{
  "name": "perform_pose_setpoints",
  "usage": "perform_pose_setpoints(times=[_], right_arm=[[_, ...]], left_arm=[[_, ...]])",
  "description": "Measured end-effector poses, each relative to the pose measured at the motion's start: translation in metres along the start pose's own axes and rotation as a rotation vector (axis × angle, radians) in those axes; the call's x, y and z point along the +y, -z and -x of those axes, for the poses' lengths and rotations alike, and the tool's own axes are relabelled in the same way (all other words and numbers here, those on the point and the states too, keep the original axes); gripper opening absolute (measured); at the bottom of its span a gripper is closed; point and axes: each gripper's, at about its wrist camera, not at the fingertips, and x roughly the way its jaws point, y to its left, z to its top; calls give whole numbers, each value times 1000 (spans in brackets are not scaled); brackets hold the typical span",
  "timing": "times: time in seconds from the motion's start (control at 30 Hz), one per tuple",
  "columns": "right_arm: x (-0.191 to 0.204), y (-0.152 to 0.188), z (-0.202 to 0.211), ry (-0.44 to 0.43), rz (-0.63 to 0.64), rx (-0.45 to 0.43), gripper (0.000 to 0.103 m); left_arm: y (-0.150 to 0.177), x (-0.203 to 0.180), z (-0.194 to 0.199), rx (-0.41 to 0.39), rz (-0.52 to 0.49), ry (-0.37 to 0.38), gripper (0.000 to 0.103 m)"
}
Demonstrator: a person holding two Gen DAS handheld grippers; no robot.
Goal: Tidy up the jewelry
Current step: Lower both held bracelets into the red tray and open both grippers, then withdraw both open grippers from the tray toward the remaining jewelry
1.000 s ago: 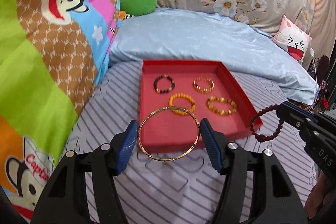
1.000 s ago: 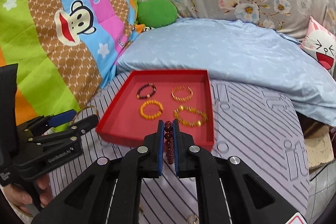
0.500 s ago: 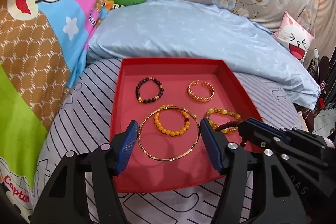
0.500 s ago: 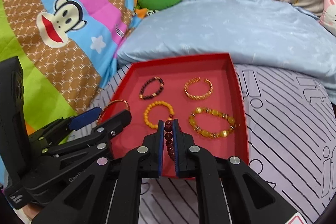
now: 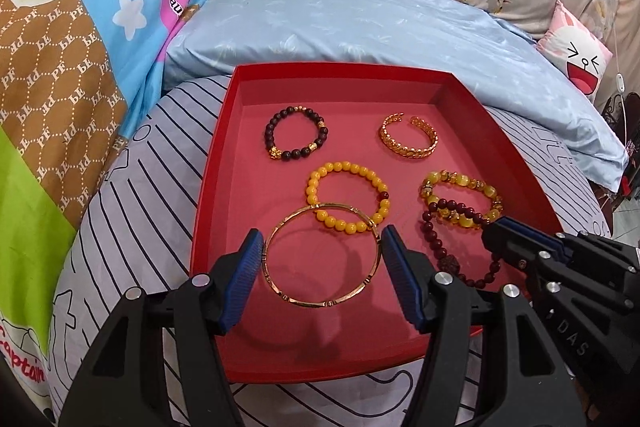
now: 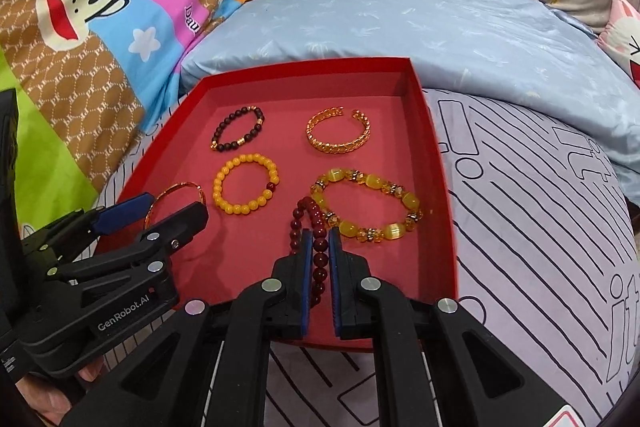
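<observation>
Both grippers have moved forward over the shallow red cardboard tray (image 5: 212, 163) since a second ago, the left gripper (image 5: 322, 269) clamping the thin gold metal bangle (image 5: 320, 303) across its width and the right gripper (image 6: 319, 259) pinching the dark red beaded bracelet (image 6: 316, 223), which now droops onto the tray floor beside the amber glass-bead bracelet (image 6: 370, 207).

red tray (image 5: 520, 155), yellow bead bracelet (image 5: 347, 198), striped lilac mat (image 6: 540, 227)

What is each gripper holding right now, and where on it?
Left gripper spans the gold bangle across its outer sides. Right gripper pinches one side of the dark red bead bracelet.
</observation>
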Motion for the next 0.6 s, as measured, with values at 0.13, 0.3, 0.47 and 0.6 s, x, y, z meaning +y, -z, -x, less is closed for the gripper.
perform_pose_setpoints(times=[0.13, 0.3, 0.47, 0.6], right_arm=[[4, -2, -7, 19, 12, 3, 9], [3, -4, 7, 49, 5, -58, 33], [2, -5, 26, 47, -4, -100, 36], [2, -1, 38, 39, -5, -120, 41]], left_arm=[[-1, 4, -3, 7, 14, -7, 59], [-2, 7, 0, -8, 13, -8, 61], [-3, 6, 10, -36, 20, -15, 74], [-1, 4, 20, -55, 15, -6, 74]])
